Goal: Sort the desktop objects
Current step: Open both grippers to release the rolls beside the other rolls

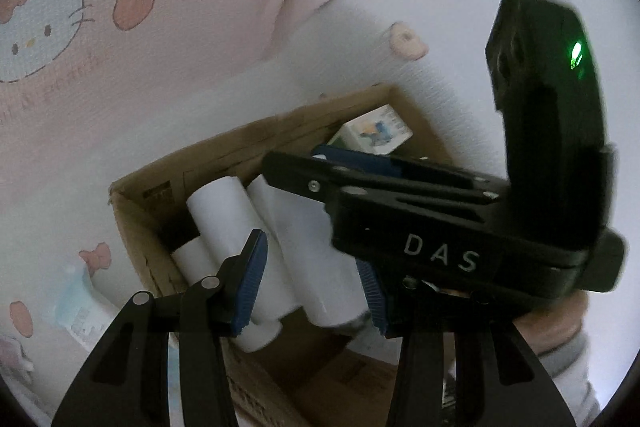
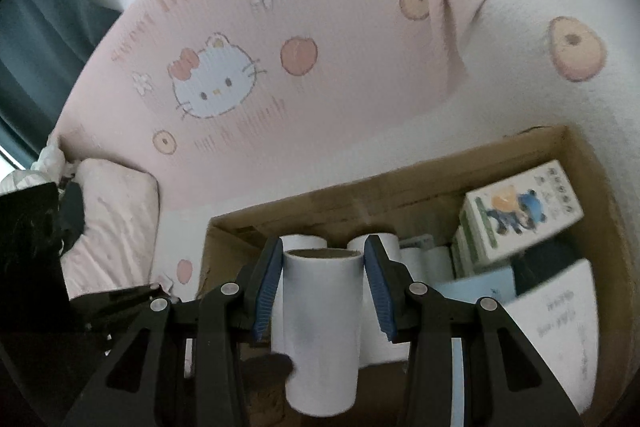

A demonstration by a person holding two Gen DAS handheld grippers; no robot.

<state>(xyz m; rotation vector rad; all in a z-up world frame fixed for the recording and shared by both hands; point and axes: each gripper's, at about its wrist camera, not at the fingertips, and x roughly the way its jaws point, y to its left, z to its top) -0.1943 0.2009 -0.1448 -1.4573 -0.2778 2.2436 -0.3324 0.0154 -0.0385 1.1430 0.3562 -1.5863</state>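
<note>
A brown cardboard box lies on a pink Hello Kitty bedspread; it also shows in the left wrist view. Inside are several white paper rolls and small printed cartons. My right gripper is shut on a white roll with a brown cardboard core, held over the box's near side. My left gripper is open and empty above the rolls in the box. The right gripper's black body crosses the left wrist view and hides part of the box.
A white card with print and a light blue flat box lie in the box's right part. A folded pink pillow lies left of the box. A small pale blue packet lies on the bedspread left of the box.
</note>
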